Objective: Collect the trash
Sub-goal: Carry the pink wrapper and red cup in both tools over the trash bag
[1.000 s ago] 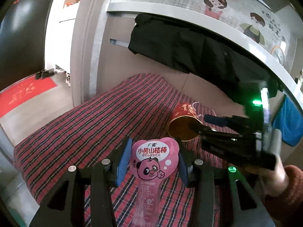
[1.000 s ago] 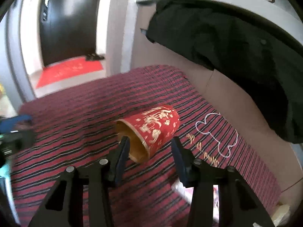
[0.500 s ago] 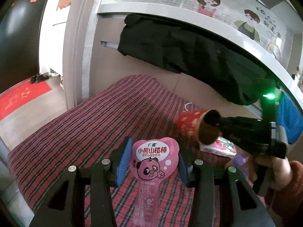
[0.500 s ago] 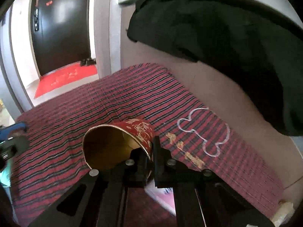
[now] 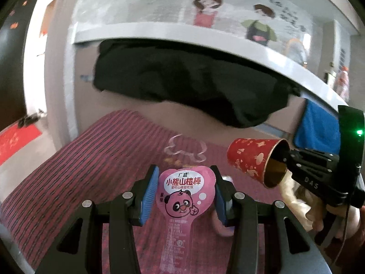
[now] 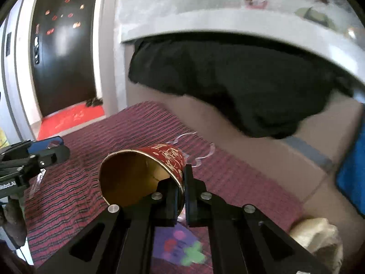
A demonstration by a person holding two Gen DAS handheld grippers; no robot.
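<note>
Left hand-held gripper (image 5: 186, 193), seen from its own wrist camera: blue pads (image 5: 149, 194) clamped on either edge of a pink heart-topped snack wrapper (image 5: 186, 194), panda print facing the lens, clear tail trailing down between the arms. Held above a red-and-black striped cloth (image 5: 91, 159) with a white looped outline on it. Off to the right, right hand-held gripper (image 5: 286, 159), pinching the rim of a red paper cup (image 5: 251, 157), cup lying sideways in the air with its base pointing left and its gold inside turned toward the jaws. Behind: black garment (image 5: 182, 86) draped over a grey ledge (image 5: 205, 34), blue cloth (image 5: 316, 127) hanging at far right, cartoon figures on the wall above.

From the right wrist camera: right hand-held gripper (image 6: 183, 189) closed tight on the cup's (image 6: 141, 173) wall near the rim, one finger inside, one outside, open mouth facing the lens. Cup clear of the striped cloth (image 6: 91, 148). Left hand-held gripper (image 6: 50, 148) at the left edge, side-on; wrapper barely visible there. Colourful packet (image 6: 180, 244), blurred, lying below the jaws. Pale crumpled thing (image 6: 317, 235) at lower right, too blurred to name. Dark door (image 6: 63, 45) and red mat (image 6: 70, 117) beyond.
</note>
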